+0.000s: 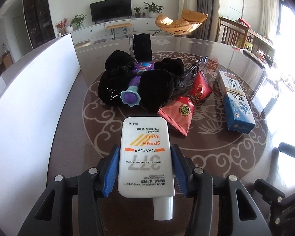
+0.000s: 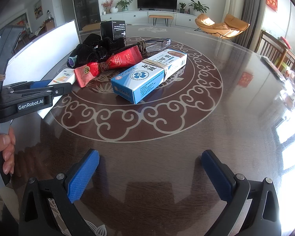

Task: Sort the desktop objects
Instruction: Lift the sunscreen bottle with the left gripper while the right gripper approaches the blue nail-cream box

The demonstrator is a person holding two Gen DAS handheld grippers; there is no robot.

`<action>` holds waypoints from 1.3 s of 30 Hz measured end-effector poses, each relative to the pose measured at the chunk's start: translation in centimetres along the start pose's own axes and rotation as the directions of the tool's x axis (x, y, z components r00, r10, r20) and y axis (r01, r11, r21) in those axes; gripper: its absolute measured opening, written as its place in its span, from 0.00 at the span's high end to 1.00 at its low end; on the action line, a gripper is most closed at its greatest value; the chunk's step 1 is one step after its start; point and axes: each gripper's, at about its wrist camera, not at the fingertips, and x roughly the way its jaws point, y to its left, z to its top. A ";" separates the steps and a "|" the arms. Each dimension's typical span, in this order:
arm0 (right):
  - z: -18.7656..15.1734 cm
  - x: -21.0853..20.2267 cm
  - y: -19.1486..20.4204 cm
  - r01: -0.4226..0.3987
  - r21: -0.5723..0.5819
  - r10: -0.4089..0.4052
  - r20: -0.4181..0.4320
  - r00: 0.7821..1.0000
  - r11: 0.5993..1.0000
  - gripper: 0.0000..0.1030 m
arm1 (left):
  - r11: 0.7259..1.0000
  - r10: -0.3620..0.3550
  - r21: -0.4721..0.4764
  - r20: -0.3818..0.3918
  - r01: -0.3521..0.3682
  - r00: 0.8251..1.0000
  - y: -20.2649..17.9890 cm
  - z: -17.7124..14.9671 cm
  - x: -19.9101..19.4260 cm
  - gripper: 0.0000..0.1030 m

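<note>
A sunny living room with a TV is sitting behind the round, shiny dark bench (image 2: 167, 129), where a sunscreen bottle (image 1: 145, 157) is lying flat at the near edge of a messy pile, just beside a red snack packet (image 1: 177, 116). The left tongs (image 1: 145, 169) are squeezing the bottle's two long sides, while the right tongs (image 2: 150, 174) are hanging wide open over bare bench, holding nothing. The bottle is looking light, smooth and a bit slippery, so gripping its flat middle, away from the round cap, seems safest.
</note>
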 end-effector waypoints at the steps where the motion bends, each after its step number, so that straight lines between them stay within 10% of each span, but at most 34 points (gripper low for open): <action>1: 0.0 0.0 0.0 0.000 0.000 0.000 0.000 1.000 1.000 0.00 | 1.000 0.000 -0.001 0.000 0.000 1.000 0.0 -0.4 -0.3 0.50; 39: 0.0 0.0 0.0 0.000 0.000 0.000 -0.001 1.000 1.000 0.00 | 1.000 -0.017 -0.004 0.003 0.017 1.000 -0.2 -2.8 -2.0 0.51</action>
